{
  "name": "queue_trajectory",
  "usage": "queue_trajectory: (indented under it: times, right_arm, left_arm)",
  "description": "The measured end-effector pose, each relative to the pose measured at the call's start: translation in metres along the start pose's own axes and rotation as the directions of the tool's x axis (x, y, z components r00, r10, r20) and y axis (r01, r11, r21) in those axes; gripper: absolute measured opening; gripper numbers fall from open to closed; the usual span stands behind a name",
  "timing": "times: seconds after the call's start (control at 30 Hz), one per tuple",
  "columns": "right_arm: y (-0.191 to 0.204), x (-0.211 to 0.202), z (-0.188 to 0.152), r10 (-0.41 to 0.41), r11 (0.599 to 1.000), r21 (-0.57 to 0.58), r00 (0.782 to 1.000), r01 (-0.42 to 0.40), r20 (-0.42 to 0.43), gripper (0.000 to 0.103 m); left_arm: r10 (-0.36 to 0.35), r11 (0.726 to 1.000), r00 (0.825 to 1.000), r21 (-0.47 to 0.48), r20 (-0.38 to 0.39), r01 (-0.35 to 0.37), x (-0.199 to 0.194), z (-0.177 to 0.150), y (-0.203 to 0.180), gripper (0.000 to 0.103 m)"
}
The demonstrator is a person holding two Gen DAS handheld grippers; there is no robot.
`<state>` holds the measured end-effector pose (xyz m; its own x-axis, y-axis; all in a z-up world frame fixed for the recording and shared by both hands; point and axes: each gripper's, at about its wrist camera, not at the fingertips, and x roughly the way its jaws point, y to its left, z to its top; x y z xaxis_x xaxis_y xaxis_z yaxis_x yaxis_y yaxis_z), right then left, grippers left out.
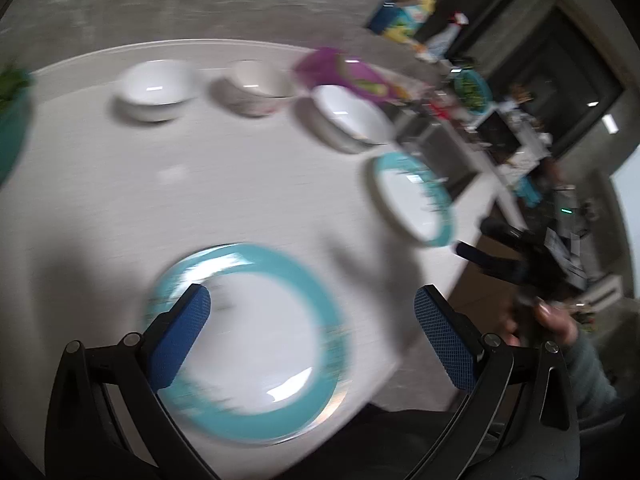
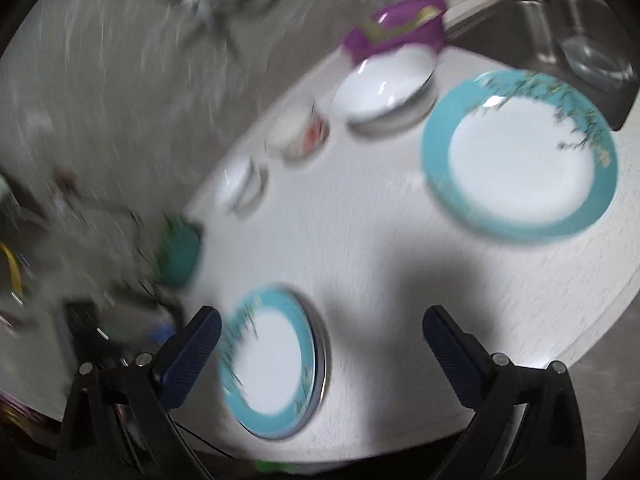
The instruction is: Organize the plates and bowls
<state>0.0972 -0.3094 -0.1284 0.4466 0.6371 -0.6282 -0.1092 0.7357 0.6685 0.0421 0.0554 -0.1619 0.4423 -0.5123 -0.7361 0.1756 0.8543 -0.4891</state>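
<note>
Both views are blurred; my left tongs (image 1: 310,312) stand wide apart and hold nothing, hovering over a teal-rimmed plate (image 1: 256,340) near the close edge of the white worktop (image 1: 200,184); a second teal-rimmed plate (image 1: 414,200) lies to the right by the worktop's edge; three white bowls (image 1: 154,88) sit in a row at the far side, a purple container (image 1: 340,72) just behind the rightmost; my right tongs (image 2: 322,336) gape open too, empty.
</note>
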Motion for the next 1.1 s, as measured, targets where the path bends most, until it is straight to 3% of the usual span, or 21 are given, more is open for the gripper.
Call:
queue_trajectory:
  times: [0.13, 0.2, 0.27, 0.33, 0.47, 0.57, 0.77, 0.9, 0.97, 1.1]
  right_arm:
    - [-0.052, -0.028, 0.044, -0.016, 1.0, 0.015, 1.0, 0.016, 0.009, 0.103]
    - [-0.083, -0.037, 0.071, -0.044, 0.998, 0.039, 0.999, 0.045, -0.022, 0.102]
    - [-0.114, -0.048, 0.098, -0.033, 0.998, 0.043, 0.999, 0.034, -0.034, 0.086]
    - [-0.134, -0.057, 0.114, -0.037, 0.999, 0.02, 0.998, 0.038, -0.051, 0.076]
    - [-0.173, -0.053, 0.143, -0.033, 0.999, -0.009, 0.992, 0.032, -0.12, 0.067]
    - [-0.195, -0.041, 0.155, -0.031, 0.999, -0.027, 0.985, 0.026, -0.171, 0.064]
    - [-0.217, -0.024, 0.166, 0.035, 0.999, -0.024, 0.969, -0.042, -0.245, 0.058]
    - [-0.217, -0.011, 0.168, 0.053, 0.997, -0.03, 0.957, -0.064, -0.285, 0.058]
    - [-0.215, -0.005, 0.168, 0.051, 0.997, -0.044, 0.951, -0.067, -0.305, 0.058]
    - [-0.215, 0.003, 0.169, 0.038, 0.996, -0.063, 0.945, -0.062, -0.325, 0.058]
  left_arm:
    - [-0.073, 0.995, 0.995, -0.078, -0.063, 0.068, 0.048, 0.014, -0.047, 0.103]
    - [-0.028, 0.995, 0.996, -0.098, -0.089, 0.019, 0.078, 0.023, -0.067, 0.103]
    - [0.0, 0.991, 0.994, -0.134, -0.11, -0.015, 0.1, 0.032, -0.083, 0.103]
    - [0.017, 0.989, 0.993, -0.145, -0.119, -0.035, 0.128, 0.043, -0.103, 0.103]
    - [0.114, 0.977, 0.982, -0.16, -0.148, -0.137, 0.188, 0.061, -0.123, 0.102]
    - [0.191, 0.968, 0.972, -0.137, -0.139, -0.21, 0.217, 0.071, -0.131, 0.102]
    - [0.213, 0.956, 0.962, -0.166, -0.171, -0.241, 0.253, 0.078, -0.119, 0.101]
    - [0.209, 0.954, 0.955, -0.17, -0.212, -0.247, 0.275, 0.076, -0.113, 0.083]
    - [0.206, 0.955, 0.952, -0.167, -0.225, -0.246, 0.285, 0.075, -0.111, 0.063]
    - [0.205, 0.958, 0.954, -0.155, -0.219, -0.242, 0.298, 0.081, -0.113, 0.051]
